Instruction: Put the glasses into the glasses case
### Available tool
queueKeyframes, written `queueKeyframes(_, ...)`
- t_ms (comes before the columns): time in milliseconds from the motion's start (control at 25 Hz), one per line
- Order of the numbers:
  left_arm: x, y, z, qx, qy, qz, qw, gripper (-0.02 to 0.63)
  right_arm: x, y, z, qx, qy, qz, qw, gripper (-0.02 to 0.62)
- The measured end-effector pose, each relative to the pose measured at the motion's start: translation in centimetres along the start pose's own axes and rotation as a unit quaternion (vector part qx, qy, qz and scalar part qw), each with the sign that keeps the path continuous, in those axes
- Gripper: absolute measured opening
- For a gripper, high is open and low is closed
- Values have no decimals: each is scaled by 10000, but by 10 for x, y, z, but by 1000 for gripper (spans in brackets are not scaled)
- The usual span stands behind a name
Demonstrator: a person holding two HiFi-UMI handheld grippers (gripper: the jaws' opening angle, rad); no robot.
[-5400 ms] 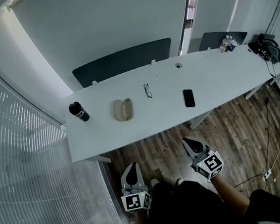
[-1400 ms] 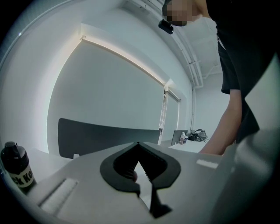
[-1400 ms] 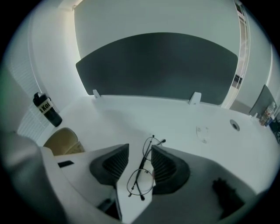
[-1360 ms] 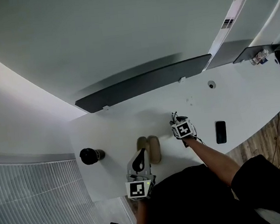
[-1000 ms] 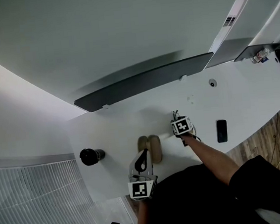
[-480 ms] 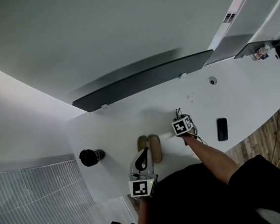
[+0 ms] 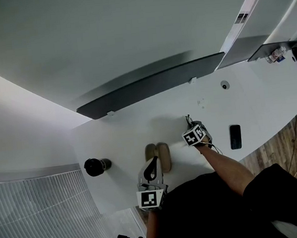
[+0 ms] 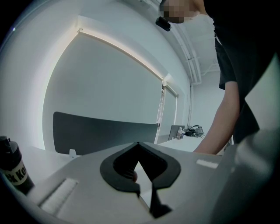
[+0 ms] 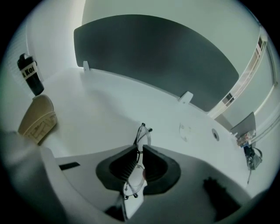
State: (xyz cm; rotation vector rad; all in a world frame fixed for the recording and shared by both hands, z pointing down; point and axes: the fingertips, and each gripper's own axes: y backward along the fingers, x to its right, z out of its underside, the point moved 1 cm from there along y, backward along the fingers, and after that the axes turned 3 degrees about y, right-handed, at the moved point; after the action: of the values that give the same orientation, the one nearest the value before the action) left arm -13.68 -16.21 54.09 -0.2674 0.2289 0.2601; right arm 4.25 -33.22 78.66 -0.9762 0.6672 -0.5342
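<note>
Glasses [image 9: 142, 135] stand on edge between the pads of the right gripper [image 9: 139, 153]: thin wire frame, one lens poking out beyond the tips and the other lying back toward the camera. Its jaws have just been closing, and we now see them pinching the frame near the bridge, with only the frame's width left between the pads. We judge that the pick-up is made and that the carry to the case comes next. Whether the glasses have left the table [image 7: 114, 140] we cannot tell. The tan glasses case [image 7: 158, 157] lies open on that table, apart from the glasses on their left. The left gripper [image 8: 139, 143] hangs just beside its near end, tips together with nothing in them. It looks placed to steady the case, though that is our guess.

Farther left stands a black bottle [image 9: 29, 72] with white lettering that begins "Ko"; the rest turns out of sight. Faint print inside the case is too small to read. A dark phone [image 7: 235, 136] lies to the right, showing no text.
</note>
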Motion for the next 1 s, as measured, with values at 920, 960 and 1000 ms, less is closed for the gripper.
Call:
queueKeyframes(920,10,22,3,96,-172,-132,9997,8,-12,75,-48,1281,1415,92,9816,17)
queueKeyframes(960,8,25,3,106,-142,-194,9997,8,-15,82,-54,1350,1520,41,9791,17)
queueKeyframes(1000,7,28,5,119,-125,-243,9996,8,-18,88,-61,1420,1597,-3,9769,17)
